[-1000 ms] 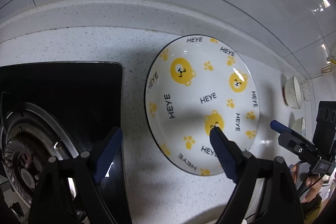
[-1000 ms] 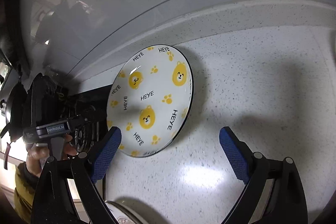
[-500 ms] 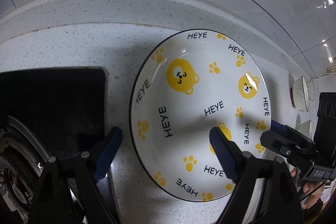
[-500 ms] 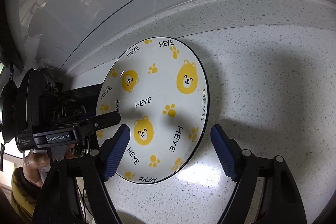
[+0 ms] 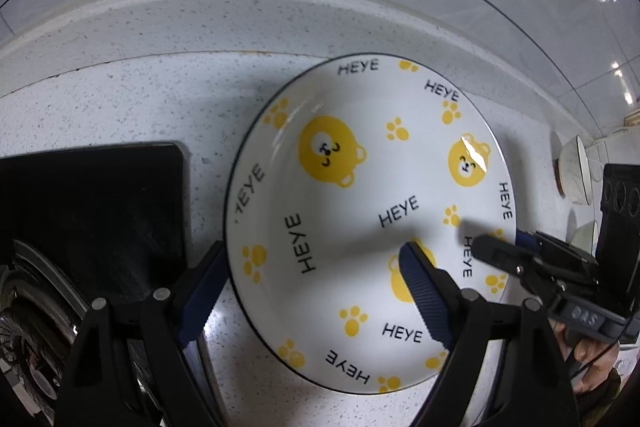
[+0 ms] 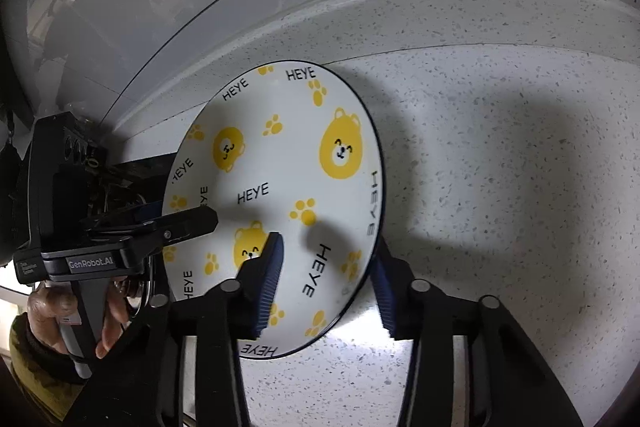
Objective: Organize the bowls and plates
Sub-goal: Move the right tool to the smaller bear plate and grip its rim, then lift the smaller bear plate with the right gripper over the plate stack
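Fingers (image 5: 424,291) astride plate (image 5: 360,187) rim — both grippers

Glossy ceramic plate (image 5: 360,187), speckled stone counter (image 6: 500,187)

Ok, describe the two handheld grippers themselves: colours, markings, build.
Both are matte black with round pivot pins and ribbed dark-blue fingertip pads. The left gripper shows "GenRobot.AI" on its body in the right wrist view; the right gripper has embossed, unreadable letters. An olive sleeve shows.
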`<state>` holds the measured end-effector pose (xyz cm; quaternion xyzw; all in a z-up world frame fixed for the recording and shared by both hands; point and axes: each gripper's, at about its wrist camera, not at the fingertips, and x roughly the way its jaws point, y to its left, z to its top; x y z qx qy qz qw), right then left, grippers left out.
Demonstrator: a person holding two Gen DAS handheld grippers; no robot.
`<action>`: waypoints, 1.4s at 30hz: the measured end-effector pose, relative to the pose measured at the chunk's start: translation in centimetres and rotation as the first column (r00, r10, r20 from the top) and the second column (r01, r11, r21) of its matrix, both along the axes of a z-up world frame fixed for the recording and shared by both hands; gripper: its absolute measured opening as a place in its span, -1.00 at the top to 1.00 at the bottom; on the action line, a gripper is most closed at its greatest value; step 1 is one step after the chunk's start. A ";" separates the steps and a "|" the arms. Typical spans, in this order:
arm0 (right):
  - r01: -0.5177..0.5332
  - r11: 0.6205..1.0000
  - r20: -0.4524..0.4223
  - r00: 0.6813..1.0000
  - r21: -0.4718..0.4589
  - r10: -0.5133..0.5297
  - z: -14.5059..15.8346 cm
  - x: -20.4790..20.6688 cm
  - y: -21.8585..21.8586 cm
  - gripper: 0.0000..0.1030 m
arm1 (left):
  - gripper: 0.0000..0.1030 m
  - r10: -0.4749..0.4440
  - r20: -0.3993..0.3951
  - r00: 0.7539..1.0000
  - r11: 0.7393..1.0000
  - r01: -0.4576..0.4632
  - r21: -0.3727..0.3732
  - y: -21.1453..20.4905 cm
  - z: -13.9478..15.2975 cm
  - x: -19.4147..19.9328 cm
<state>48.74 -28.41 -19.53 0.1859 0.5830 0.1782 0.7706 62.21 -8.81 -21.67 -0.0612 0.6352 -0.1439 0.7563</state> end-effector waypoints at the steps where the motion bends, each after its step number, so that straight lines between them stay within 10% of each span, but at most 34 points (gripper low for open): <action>1: 0.003 1.000 -0.002 1.000 -0.001 -0.003 -0.1 0.0 -0.2 0.49 | -0.65 -0.005 -0.014 1.000 1.000 0.005 -0.015 -0.1 0.0 0.1; 10: 0.005 1.000 -0.019 1.000 0.015 -0.005 -0.5 0.5 -1.6 0.75 | -0.50 0.031 -0.046 0.998 0.992 -0.036 -0.119 1.4 0.0 0.9; 18: 0.034 0.999 -0.043 0.999 0.041 -0.032 -0.6 0.7 -2.7 0.77 | 0.70 0.158 -0.065 0.985 0.980 -0.165 -0.115 6.4 0.1 0.8; 42: 0.043 0.999 0.104 0.994 0.015 -0.045 5.7 -8.7 -7.0 0.77 | 0.74 0.138 0.047 0.989 0.973 -0.126 -0.192 5.8 6.5 -10.0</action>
